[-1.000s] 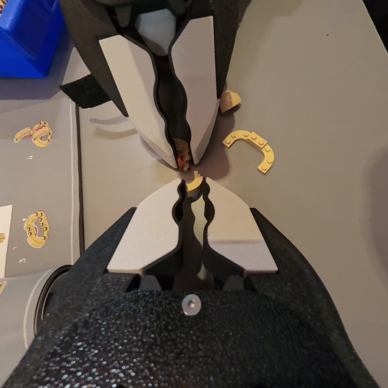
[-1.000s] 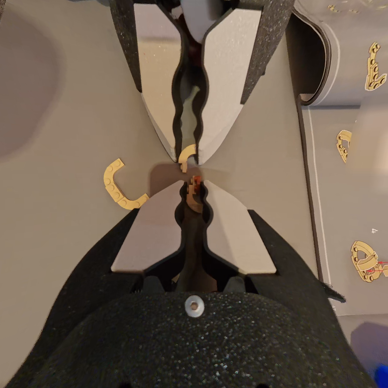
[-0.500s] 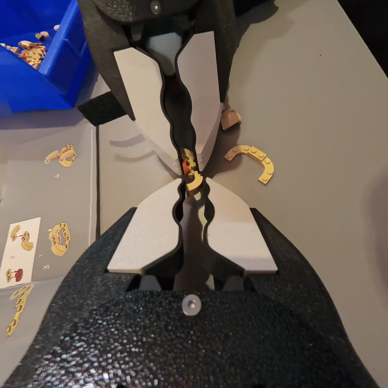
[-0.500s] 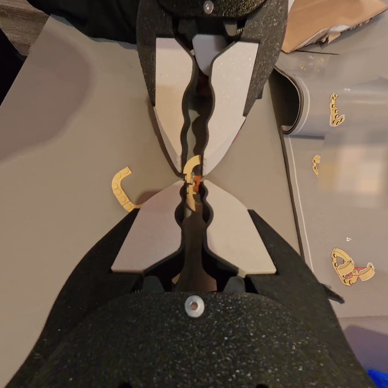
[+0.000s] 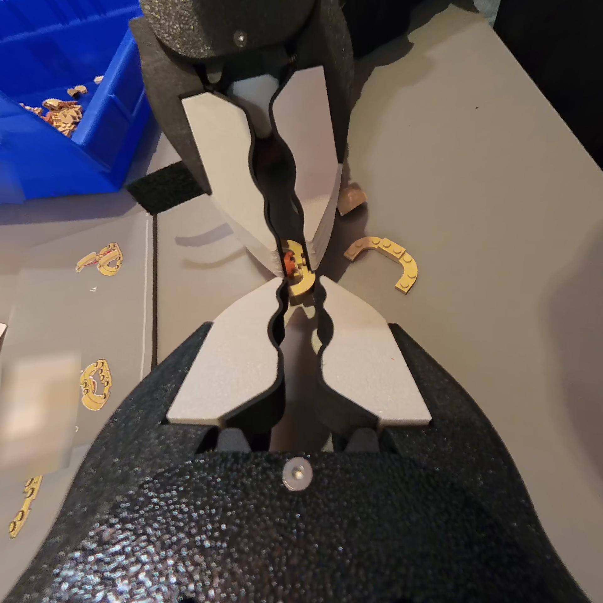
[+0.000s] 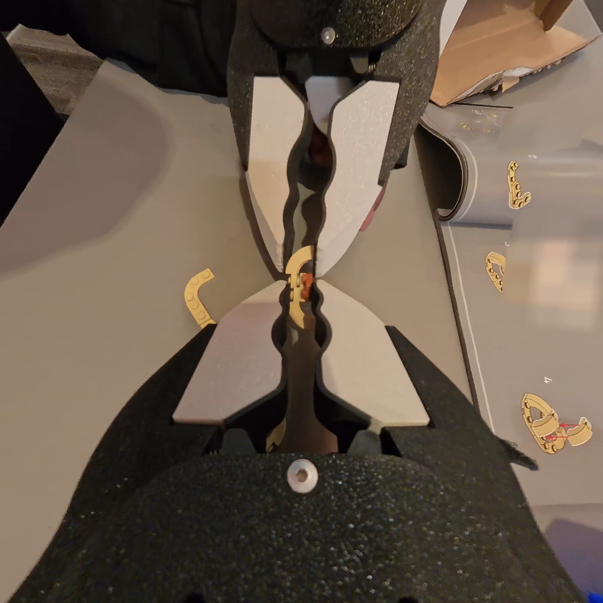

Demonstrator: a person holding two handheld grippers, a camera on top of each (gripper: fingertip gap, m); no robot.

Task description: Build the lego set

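Note:
My left gripper (image 5: 300, 288) is shut on a tan curved lego piece (image 5: 298, 288). My right gripper (image 6: 300, 293) is shut on a small tan arch assembly (image 6: 296, 310) with a red-brown piece (image 6: 306, 283) on it. The two grippers meet tip to tip above the grey table, and the held pieces press together end to end. In the left wrist view the right gripper (image 5: 295, 261) comes in from the top with the red-brown piece (image 5: 288, 262). In the right wrist view the left gripper (image 6: 298, 264) comes in from the top with its tan arch (image 6: 298, 261).
A loose tan curved plate (image 5: 388, 261) lies on the table beside the tips, and also shows in the right wrist view (image 6: 195, 298). A small tan slope piece (image 5: 350, 197) lies behind. A blue bin (image 5: 98, 146) with parts, an instruction sheet (image 6: 538, 326) and a cardboard box (image 6: 505, 49) stand around. Less than 4 cm separates the two grippers' tips. Left tips and right tips are each some 6 centimetres from the loose tan curved plate (image 5: 388, 261). My right wrist view (image 6: 206, 306) looks at it from another angle.
The two grippers have closed the gap between them. The held pieces were apart and now touch. Both views have pulled back, showing more of the bin and box.

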